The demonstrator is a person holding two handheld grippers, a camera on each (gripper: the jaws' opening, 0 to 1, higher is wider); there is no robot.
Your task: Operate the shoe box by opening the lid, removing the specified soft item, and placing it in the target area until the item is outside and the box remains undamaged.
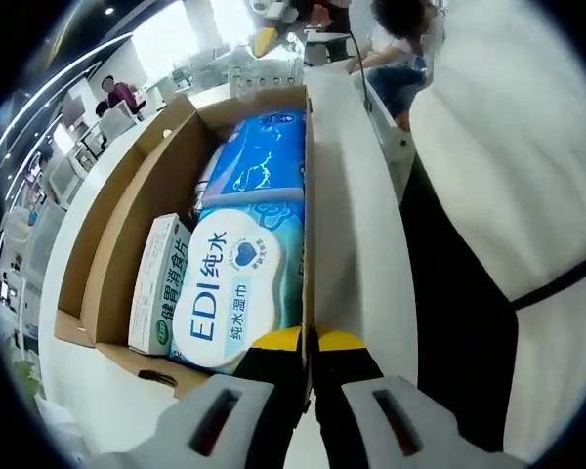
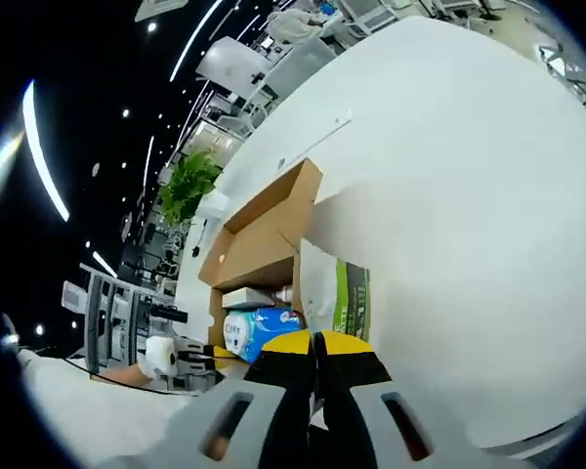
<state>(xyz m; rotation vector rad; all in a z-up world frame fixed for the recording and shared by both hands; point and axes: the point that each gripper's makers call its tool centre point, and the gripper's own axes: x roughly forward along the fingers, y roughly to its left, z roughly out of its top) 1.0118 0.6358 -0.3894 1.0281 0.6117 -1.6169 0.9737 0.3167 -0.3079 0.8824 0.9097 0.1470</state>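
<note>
The right gripper, jaws apparently closed, points at the open shoe box holding a blue pack.

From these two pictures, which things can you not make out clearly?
- Left gripper view: the left hand-held gripper covers the wet wipes pack's near end; its jaws meet at the box wall, grip unclear.
- The blue pack behind is blurred, print unreadable.
- Right gripper view: the right hand-held gripper hides the box's near contents.

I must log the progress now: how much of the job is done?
Done: the box stands open, its flaps up. In hand: the left gripper is closed on the box's white wall; the right gripper is closed too. Left: the blue wipes pack lies inside the box, not yet taken out.
</note>
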